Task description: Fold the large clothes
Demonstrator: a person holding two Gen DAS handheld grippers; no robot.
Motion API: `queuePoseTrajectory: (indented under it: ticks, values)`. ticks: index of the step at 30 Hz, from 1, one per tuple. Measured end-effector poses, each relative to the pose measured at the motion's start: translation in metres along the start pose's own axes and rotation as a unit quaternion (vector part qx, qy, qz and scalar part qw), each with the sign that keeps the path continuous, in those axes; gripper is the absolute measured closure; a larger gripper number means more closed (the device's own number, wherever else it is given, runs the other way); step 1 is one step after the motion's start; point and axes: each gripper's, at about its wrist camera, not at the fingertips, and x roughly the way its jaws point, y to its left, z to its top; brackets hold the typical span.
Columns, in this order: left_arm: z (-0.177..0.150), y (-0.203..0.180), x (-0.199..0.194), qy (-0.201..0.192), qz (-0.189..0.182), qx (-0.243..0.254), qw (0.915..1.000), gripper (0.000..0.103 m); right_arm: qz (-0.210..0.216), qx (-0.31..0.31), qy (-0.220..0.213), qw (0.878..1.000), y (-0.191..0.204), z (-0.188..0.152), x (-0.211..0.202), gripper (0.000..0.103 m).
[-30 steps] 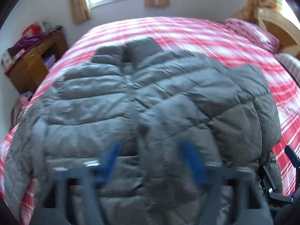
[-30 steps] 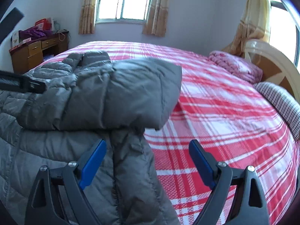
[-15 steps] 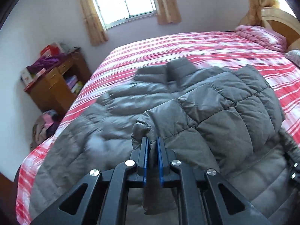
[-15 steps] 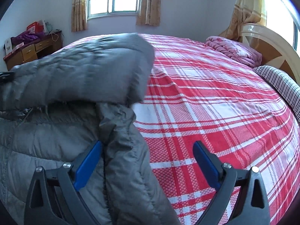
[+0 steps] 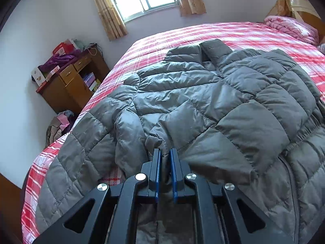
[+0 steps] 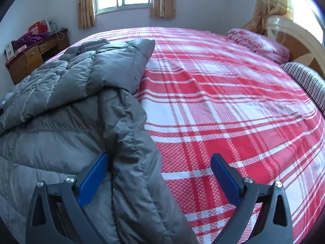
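A grey quilted puffer jacket point(image 5: 203, 105) lies front up on the red-and-white plaid bed point(image 5: 182, 34), collar toward the window. One sleeve is folded across its front. My left gripper point(image 5: 165, 152) is shut on that sleeve's cuff point(image 5: 154, 140), which bunches up just ahead of the blue pads. In the right wrist view the jacket point(image 6: 71, 111) fills the left side. My right gripper point(image 6: 160, 158) stands wide open over the jacket's right edge. A fold of that edge lies between its fingers, against the left pad only.
A wooden desk point(image 5: 69, 83) with boxes and purple cloth on it stands by the left wall. A heap of clothes point(image 5: 59, 124) lies on the floor beside it. At the head of the bed are a pink folded blanket point(image 6: 258, 42), a striped pillow point(image 6: 304, 81) and the headboard point(image 6: 284, 30).
My left gripper shut on the sleeve cuff and drew it leftward across the jacket's front. The lifted sleeve has come down flatter. My right gripper's jaws widened slightly and stayed in place.
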Motion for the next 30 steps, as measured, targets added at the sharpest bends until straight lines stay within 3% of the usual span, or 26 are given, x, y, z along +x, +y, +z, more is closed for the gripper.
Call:
queuePoseTrajectory:
  ticks: [1,2,3,4,5,8,12,14,16,18,21,25,30]
  values:
    - [0.000,0.003,-0.005,0.001,0.005,0.000,1.0000,0.084,0.011,0.008,0.004,1.000,-0.004,0.001,-0.003,0.002]
    - [0.000,0.005,-0.010,-0.002,0.012,-0.004,0.9999,0.064,0.017,0.014,0.004,1.000,-0.008,0.002,-0.008,0.004]
    - [0.001,0.010,-0.017,-0.011,0.018,-0.013,0.9997,0.051,0.020,0.018,0.000,1.000,-0.012,0.003,-0.016,0.006]
    - [0.004,0.017,-0.026,-0.028,0.029,-0.025,0.9989,0.027,0.018,0.019,-0.004,1.000,-0.016,0.006,-0.027,0.007]
    - [0.008,0.022,-0.034,-0.044,0.039,-0.034,0.9977,0.016,0.017,0.017,-0.008,1.000,-0.017,0.009,-0.034,0.009]
    - [0.026,0.027,-0.051,-0.086,0.049,-0.052,0.9937,0.015,0.015,0.014,-0.024,1.000,-0.021,0.030,-0.056,0.025]
    - [0.051,0.013,-0.042,-0.085,0.068,-0.069,0.9916,0.015,0.017,0.011,-0.043,0.999,-0.009,0.073,-0.056,0.035]
    - [0.061,0.000,-0.025,-0.079,0.082,-0.071,0.9910,0.015,0.026,0.007,-0.053,0.998,0.008,0.097,-0.042,0.039]
    - [0.064,-0.009,-0.003,-0.060,0.104,-0.070,0.9904,0.015,0.063,0.004,-0.058,0.996,0.025,0.115,-0.024,0.040]
    - [0.057,-0.016,0.025,-0.029,0.131,-0.066,0.9888,0.015,0.057,-0.028,-0.069,0.996,0.050,0.125,-0.005,0.040]
    - [0.038,-0.022,0.052,0.004,0.132,-0.061,0.9893,0.015,0.064,-0.044,-0.031,0.997,0.071,0.122,0.037,0.043]
    - [0.019,-0.031,0.060,-0.006,0.124,-0.050,0.9910,0.015,0.056,-0.044,0.008,0.997,0.072,0.095,0.078,0.043]
    - [0.018,-0.035,0.073,0.013,0.121,-0.042,0.9917,0.011,0.068,-0.029,0.019,0.997,0.061,0.088,0.087,0.041]
